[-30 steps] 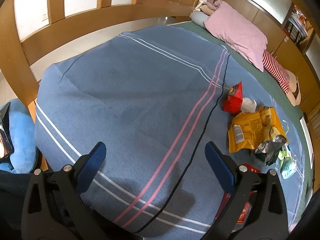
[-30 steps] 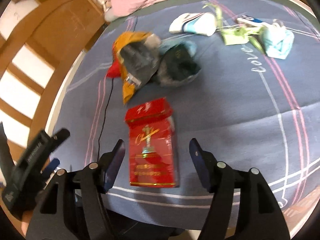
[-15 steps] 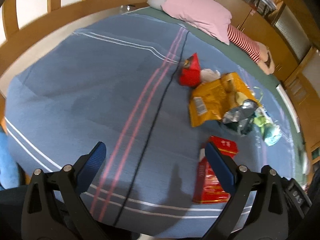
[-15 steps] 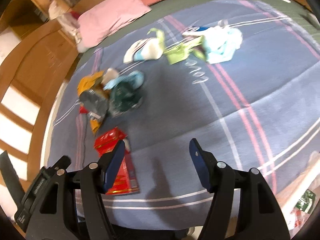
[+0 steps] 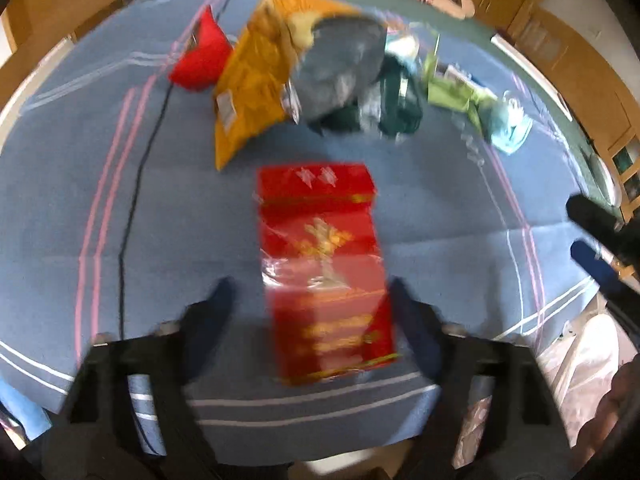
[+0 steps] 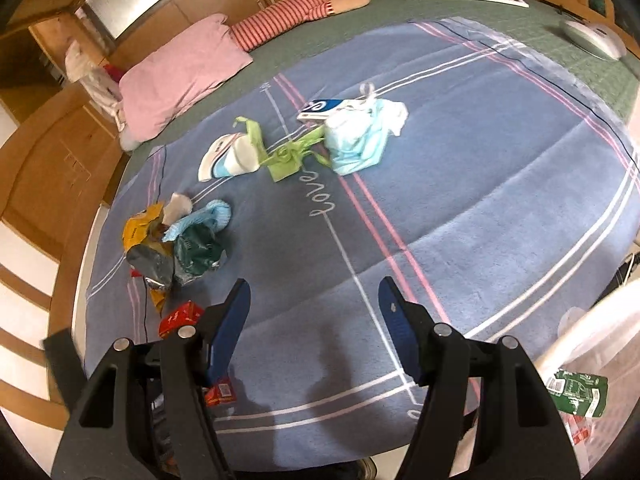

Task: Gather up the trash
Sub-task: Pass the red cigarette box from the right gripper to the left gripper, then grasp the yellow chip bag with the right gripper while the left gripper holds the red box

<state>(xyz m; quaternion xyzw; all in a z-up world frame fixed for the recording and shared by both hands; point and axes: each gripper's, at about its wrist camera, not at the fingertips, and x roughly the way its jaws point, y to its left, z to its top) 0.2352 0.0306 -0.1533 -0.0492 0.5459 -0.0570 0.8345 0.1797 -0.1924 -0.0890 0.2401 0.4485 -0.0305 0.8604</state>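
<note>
Pink pillow (image 6: 180,76) on blue blanket (image 6: 480,184)

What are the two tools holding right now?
Nothing. The left tool is open around the red packet, not gripping it. The right tool is open over bare blanket.

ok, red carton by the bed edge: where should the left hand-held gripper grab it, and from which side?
Across its two long sides at the near half, coming in from the bed's near edge. The red carton lies flat on the blue blanket, long axis pointing away, already centred between the open left hand-held gripper fingers. The view is motion-blurred, so finer detail is unclear.
</note>
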